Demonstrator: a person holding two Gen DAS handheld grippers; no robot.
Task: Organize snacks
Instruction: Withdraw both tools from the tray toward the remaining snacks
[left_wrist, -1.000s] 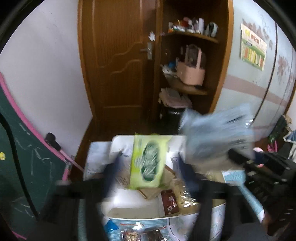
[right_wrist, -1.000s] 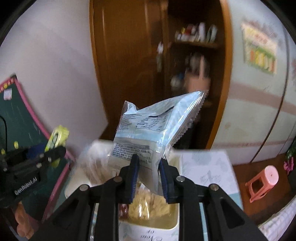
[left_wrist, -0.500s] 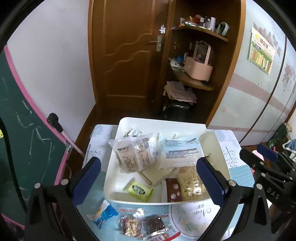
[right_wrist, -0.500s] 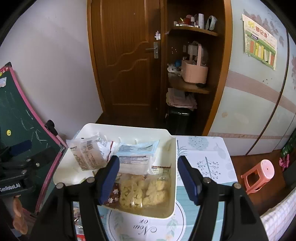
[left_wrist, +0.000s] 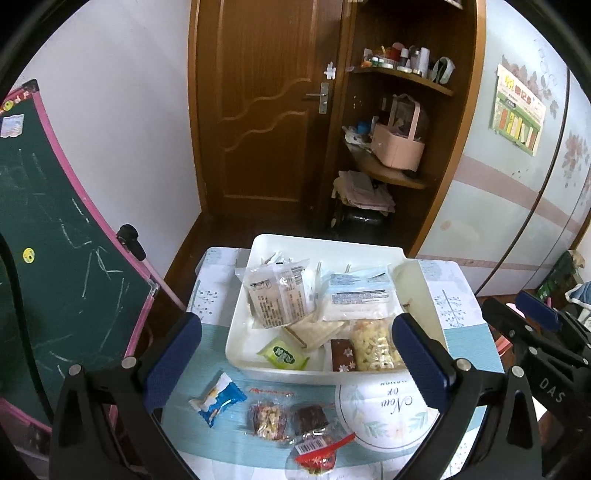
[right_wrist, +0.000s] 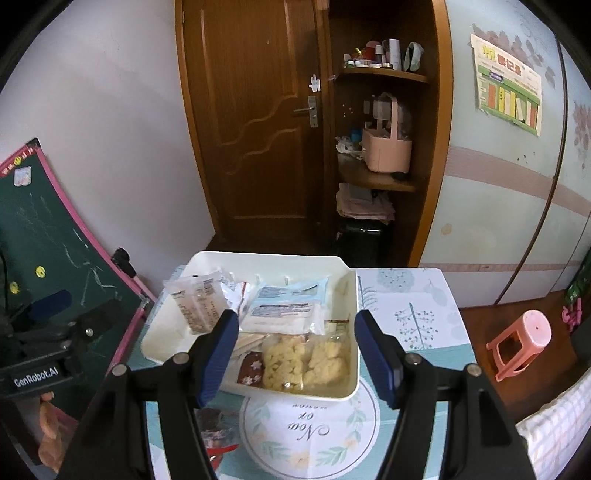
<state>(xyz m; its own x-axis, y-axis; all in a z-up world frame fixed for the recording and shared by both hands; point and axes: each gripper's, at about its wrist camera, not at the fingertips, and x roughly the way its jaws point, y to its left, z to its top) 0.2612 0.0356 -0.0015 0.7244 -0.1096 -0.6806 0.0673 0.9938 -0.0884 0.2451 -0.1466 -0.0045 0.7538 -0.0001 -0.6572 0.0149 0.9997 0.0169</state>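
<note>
Chalkboard: green, pink-framed, leaning at the far left beside the worktop.
Left claw: jaws spread wide, holding nothing, above the near part of the worktop.
Worktop: patterned cloth in teal and white, with a round printed motif at the near edge.
Blue candy wrapper: lying on the worktop, outside the tray, near the left finger.
Nut bar packets: two clear packs side by side on the worktop, just right of the blue wrapper.
Red-labelled packet: on the worktop at the near edge, partly cut off.
White tray: rectangular, on the worktop, holding the sorted snacks.
Clear cracker pack: in the tray's left half, propped over other items.
Green snack packet: flat in the tray's near left corner.
Pale blue packet: in the tray's far right part, lying flat.
Brown cake slice: in the tray near the front wall.
Yellow puffed snack bag: in the tray's near right corner, beside the cake slice.
Right claw: jaws wide apart, empty, over the tray's near edge.
Pink stool: on the floor, well right of the worktop.
</note>
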